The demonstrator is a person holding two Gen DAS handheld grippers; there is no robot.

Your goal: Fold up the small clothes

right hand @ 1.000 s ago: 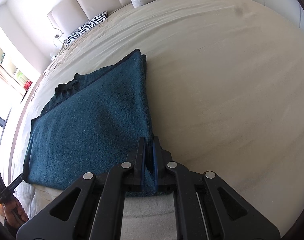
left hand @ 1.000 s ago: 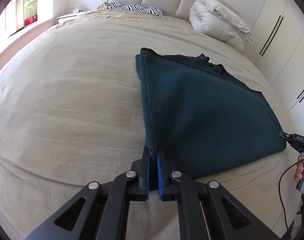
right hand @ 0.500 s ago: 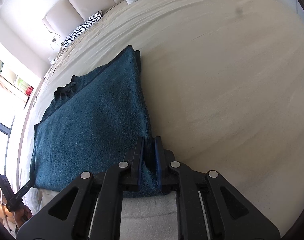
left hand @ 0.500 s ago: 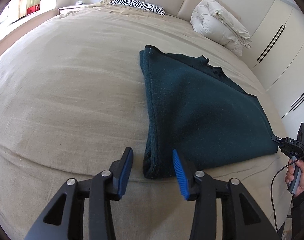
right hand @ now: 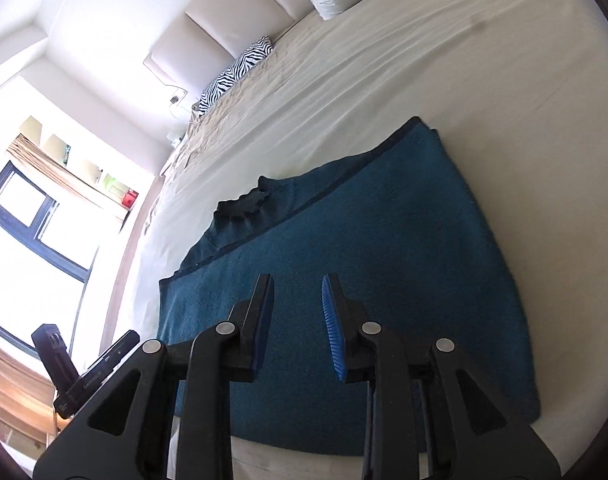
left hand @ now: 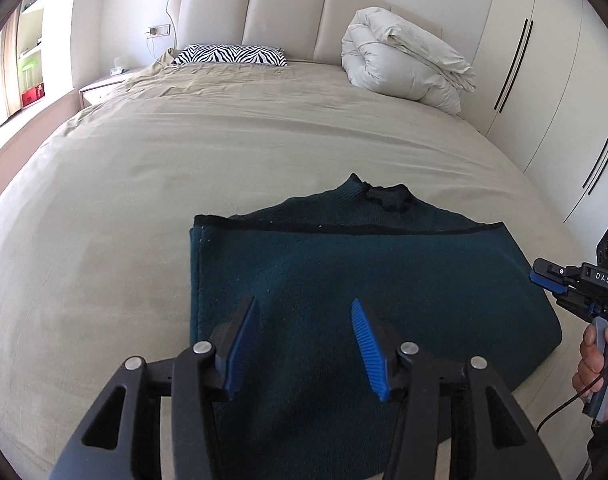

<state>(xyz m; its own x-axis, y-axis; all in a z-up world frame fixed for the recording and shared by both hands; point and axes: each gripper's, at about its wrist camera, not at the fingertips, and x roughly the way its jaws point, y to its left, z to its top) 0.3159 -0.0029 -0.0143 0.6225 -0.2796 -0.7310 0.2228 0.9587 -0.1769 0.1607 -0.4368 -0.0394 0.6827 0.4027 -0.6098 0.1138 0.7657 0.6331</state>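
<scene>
A dark teal sweater (left hand: pixel 363 268) lies folded in half on the beige bed (left hand: pixel 144 184), its collar poking out at the far edge. It also shows in the right wrist view (right hand: pixel 383 240). My left gripper (left hand: pixel 304 308) is open and empty, raised above the sweater's near left part. My right gripper (right hand: pixel 298 292) is open and empty above the sweater's near edge. The right gripper also shows in the left wrist view (left hand: pixel 543 280) at the sweater's right edge.
A rolled white duvet (left hand: pixel 403 60) and a zebra pillow (left hand: pixel 228 54) lie at the headboard. White wardrobe doors (left hand: pixel 551 92) stand along the right. A nightstand (left hand: pixel 100 88) and a window (right hand: pixel 24 232) are on the left.
Both grippers have let go of the sweater's corners and opened. Both have lifted and pulled back, and now point across the folded sweater.
</scene>
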